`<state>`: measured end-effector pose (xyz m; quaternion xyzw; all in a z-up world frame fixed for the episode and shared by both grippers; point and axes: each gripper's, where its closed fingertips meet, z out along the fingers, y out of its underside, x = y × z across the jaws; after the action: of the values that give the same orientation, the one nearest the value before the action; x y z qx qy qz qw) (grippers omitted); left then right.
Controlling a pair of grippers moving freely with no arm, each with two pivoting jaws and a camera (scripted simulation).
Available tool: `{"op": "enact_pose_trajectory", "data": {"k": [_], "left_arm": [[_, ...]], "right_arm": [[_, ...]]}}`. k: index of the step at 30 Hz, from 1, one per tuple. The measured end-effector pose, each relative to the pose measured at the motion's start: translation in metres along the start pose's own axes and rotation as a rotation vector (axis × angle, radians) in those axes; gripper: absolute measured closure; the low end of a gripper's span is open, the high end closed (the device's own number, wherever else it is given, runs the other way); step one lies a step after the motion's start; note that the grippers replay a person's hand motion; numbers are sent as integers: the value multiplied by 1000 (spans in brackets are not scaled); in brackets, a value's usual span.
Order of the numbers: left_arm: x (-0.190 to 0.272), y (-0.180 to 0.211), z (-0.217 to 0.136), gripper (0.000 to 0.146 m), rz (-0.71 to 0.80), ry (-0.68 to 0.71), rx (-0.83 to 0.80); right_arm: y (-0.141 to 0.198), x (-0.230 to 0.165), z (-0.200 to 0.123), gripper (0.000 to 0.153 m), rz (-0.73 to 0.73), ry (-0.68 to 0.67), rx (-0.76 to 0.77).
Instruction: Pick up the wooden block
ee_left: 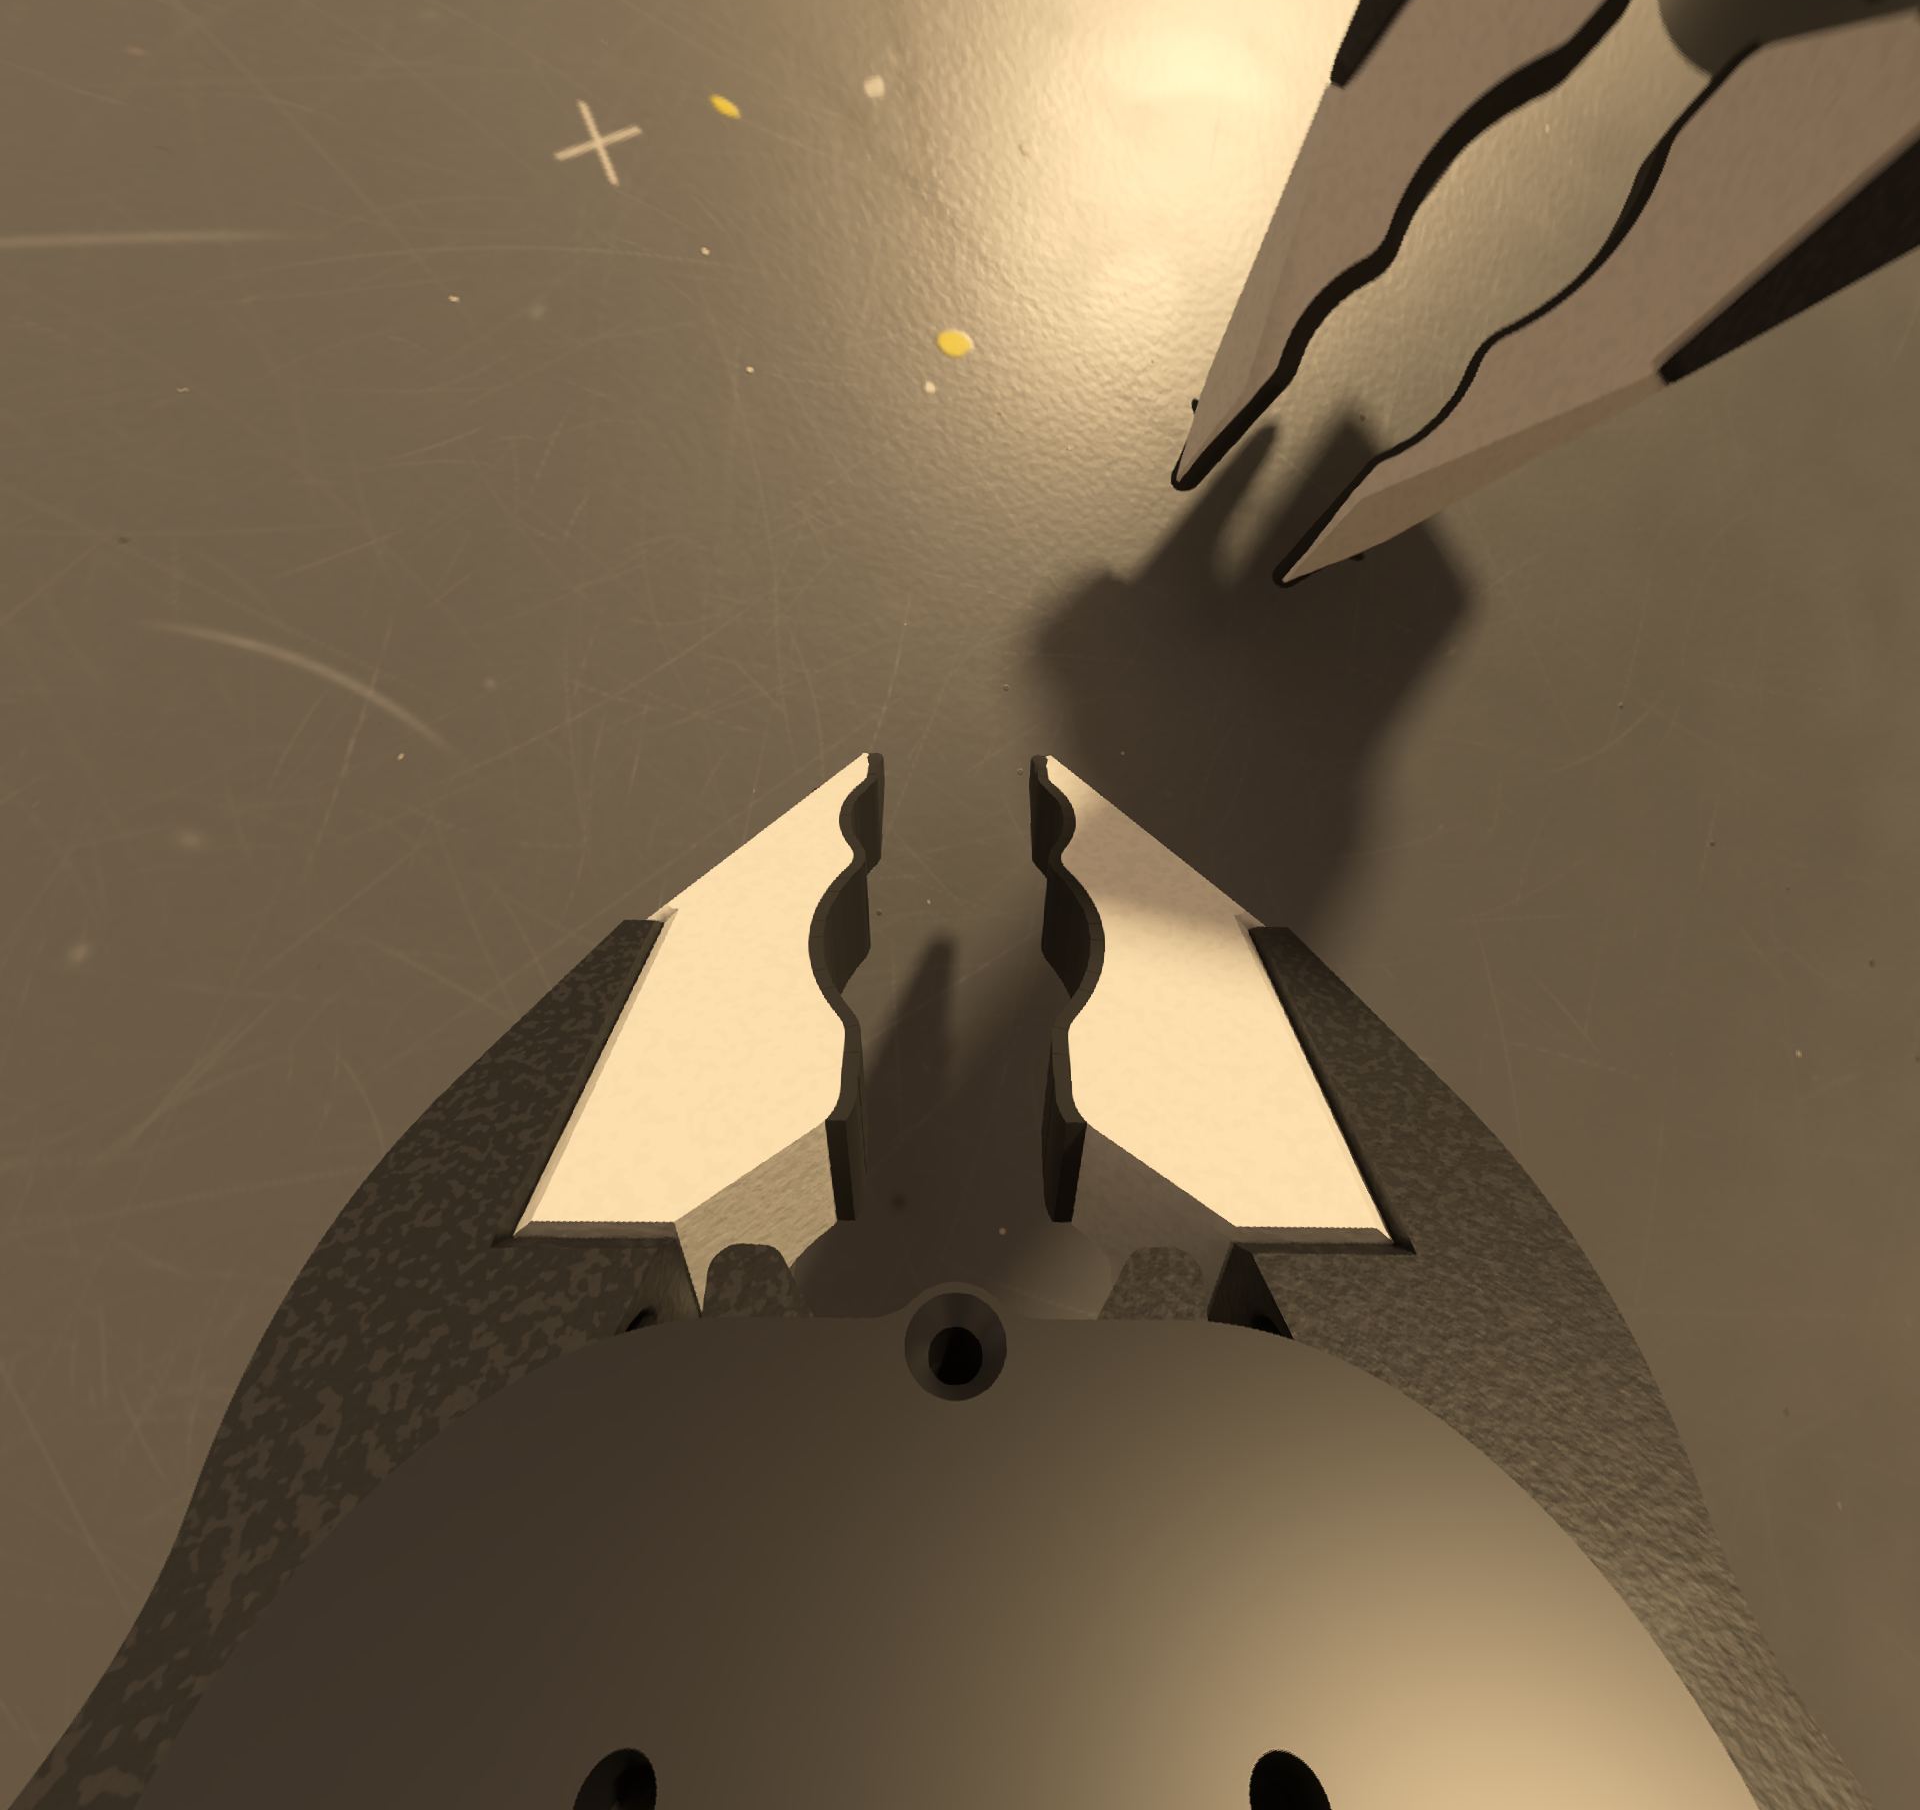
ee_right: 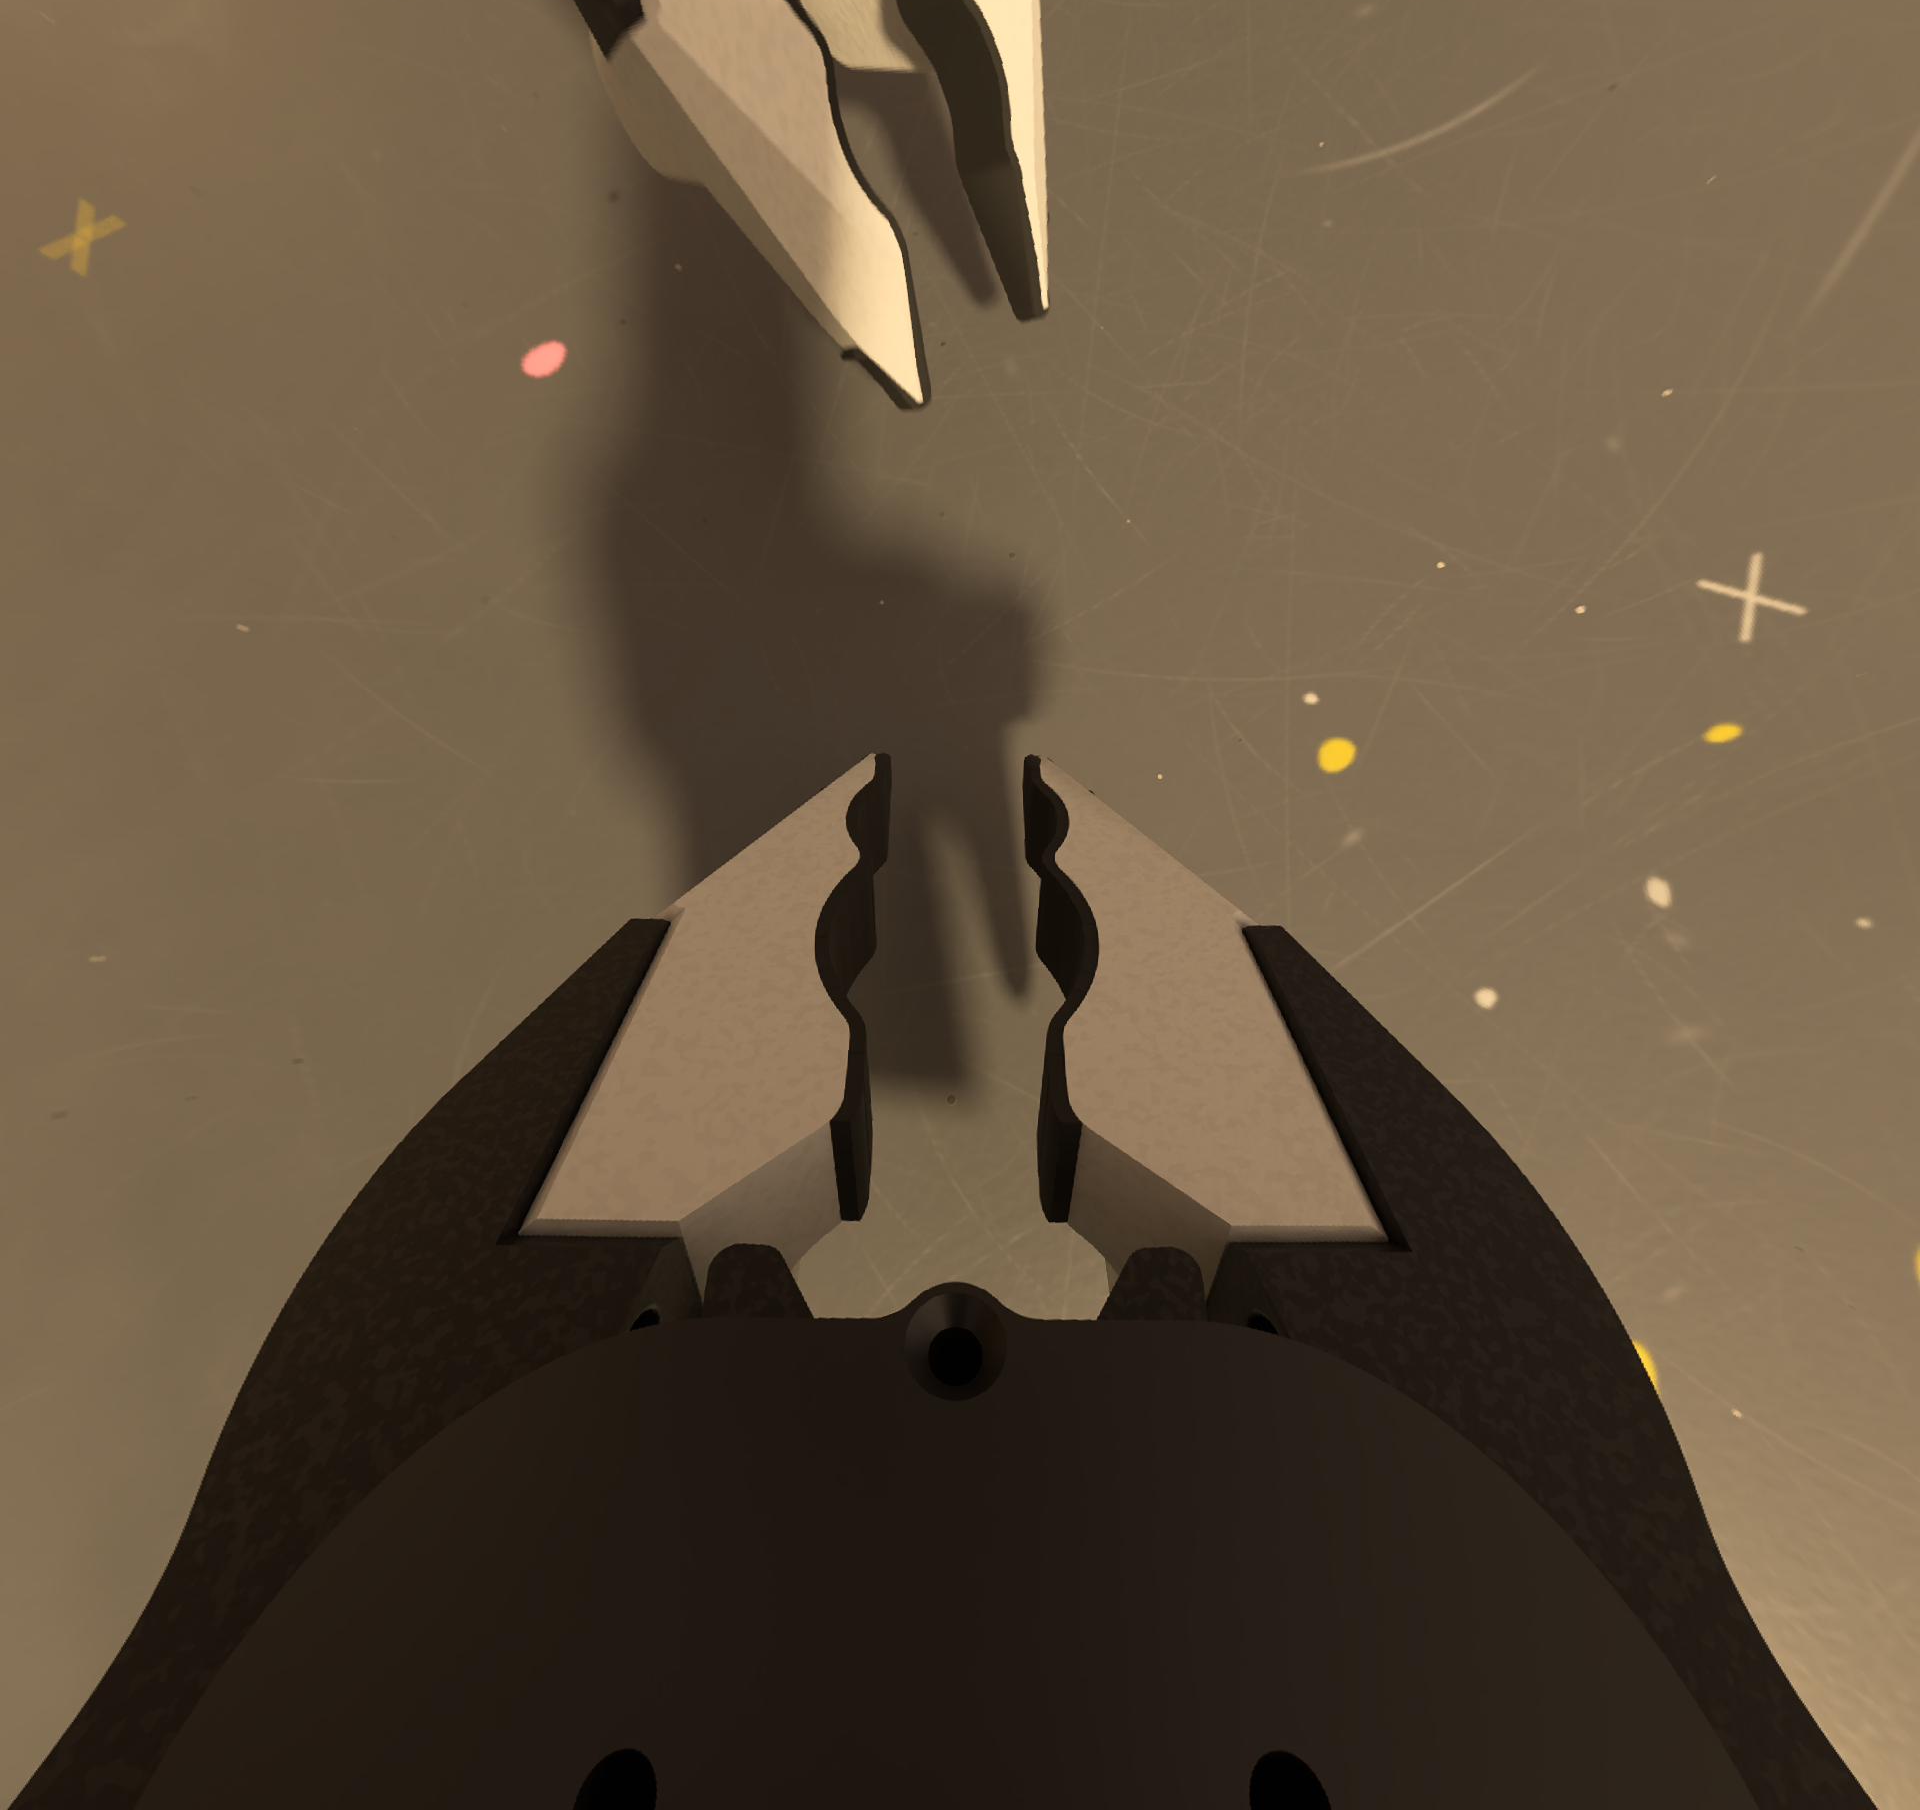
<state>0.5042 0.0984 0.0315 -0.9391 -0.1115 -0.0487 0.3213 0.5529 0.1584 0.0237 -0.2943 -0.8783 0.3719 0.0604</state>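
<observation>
No wooden block shows in either view. My left gripper [ee_left: 956,763] is open and empty, its pale fingers pointing down at the bare scratched tabletop [ee_left: 520,565]. My right gripper [ee_right: 956,763] is also open and empty over the same surface. Each gripper shows in the other's view. The right gripper [ee_left: 1236,526] comes in from the upper right of the left wrist view. The left gripper [ee_right: 971,358] comes in from the top of the right wrist view. Their tips point towards each other, a short way apart, and both cast dark shadows on the table.
The tabletop carries flat marks only: a white cross [ee_left: 600,139], yellow specks [ee_left: 954,342], a pink speck [ee_right: 543,359], another white cross [ee_right: 1752,599] and a faint yellow cross [ee_right: 81,235]. Nothing raised stands on it in view.
</observation>
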Motion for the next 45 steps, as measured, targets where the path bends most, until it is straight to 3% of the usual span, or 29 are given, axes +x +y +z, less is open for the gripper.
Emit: {"op": "enact_pose_trajectory", "data": {"k": [4,9,13,17,23,27,34,39,43,45], "left_arm": [[8,2,-9,118,-27,-16,77],[20,7,-22,118,-40,-61,282],[8,18,-57,118,-70,-229,542],[-20,39,-94,118,-130,-407,639],[-71,69,-140,119,-202,-616,666],[-99,82,-151,119,-254,-631,712],[-106,86,-168,120,-321,-641,817],[-109,91,-171,120,-326,-680,804],[-113,112,-195,126,-370,-780,808],[-115,134,-209,123,-436,-805,746]], "right_arm": [[0,1,2,127,-41,134,17],[-11,4,-3,126,37,113,95],[-35,33,-22,123,128,170,284],[-57,71,-32,121,175,271,455],[-66,96,-13,123,197,285,477],[-70,90,5,127,242,131,452],[-70,92,10,124,187,165,412],[-70,91,11,125,184,145,405],[-69,92,11,127,196,137,407],[-69,91,12,127,196,125,402]]}}
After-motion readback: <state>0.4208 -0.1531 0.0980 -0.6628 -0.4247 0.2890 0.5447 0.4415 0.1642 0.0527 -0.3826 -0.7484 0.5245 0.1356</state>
